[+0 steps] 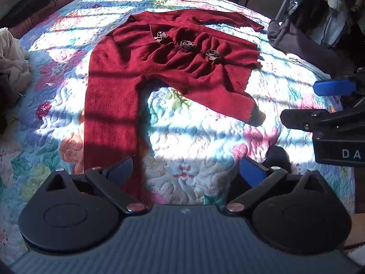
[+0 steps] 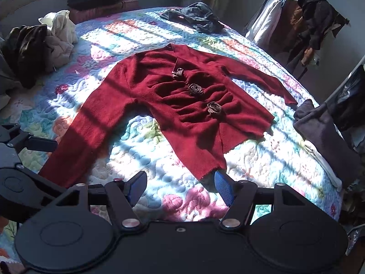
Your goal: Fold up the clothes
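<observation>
Red cardigan (image 2: 182,105) flat on quilt (image 2: 262,159); hem just beyond right gripper (image 2: 180,189), jaws apart, seemingly untouched.

We see one dark red cardigan (image 2: 182,105) spread front-up on the floral quilt (image 2: 182,182), ahead of both grippers. Fuzzy knit, V-neck at the far end, hem nearest us. Three brownish fabric rosettes (image 2: 195,89) run in a line down its front; the cloth around them is bunched into wrinkles. Its one sleeve (image 1: 109,118) stretches flat toward us, its cuff end running between the left gripper (image 1: 186,171) pads. The other sleeve (image 2: 257,77) lies out to the far right. The hem corner lies just ahead of the right gripper (image 2: 181,186), by its right pad. Unfolded so far.
</observation>
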Demonstrator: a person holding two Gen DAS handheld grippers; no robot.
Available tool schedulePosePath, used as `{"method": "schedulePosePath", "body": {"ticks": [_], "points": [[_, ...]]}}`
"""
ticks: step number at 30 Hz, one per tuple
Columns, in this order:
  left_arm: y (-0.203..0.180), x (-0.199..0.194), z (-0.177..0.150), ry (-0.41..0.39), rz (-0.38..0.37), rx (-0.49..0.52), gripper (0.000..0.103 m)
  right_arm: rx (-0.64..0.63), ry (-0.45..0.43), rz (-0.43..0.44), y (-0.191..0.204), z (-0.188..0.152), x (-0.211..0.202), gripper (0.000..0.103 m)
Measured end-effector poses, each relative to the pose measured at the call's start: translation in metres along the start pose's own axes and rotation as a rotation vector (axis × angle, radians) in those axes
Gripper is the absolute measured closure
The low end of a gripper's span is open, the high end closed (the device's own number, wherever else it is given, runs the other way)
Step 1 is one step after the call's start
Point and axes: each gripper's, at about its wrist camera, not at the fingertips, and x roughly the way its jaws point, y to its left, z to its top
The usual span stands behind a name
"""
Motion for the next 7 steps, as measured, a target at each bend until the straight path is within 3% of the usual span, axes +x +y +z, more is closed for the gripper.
{"method": "schedulePosePath", "body": {"ticks": [7], "points": [[0.0029,0.0026,0.0024,0.0,0.011,0.009,0.0,-0.016,0.007,-0.01,0.0036,0.0029,0.0026,0.033]]}}
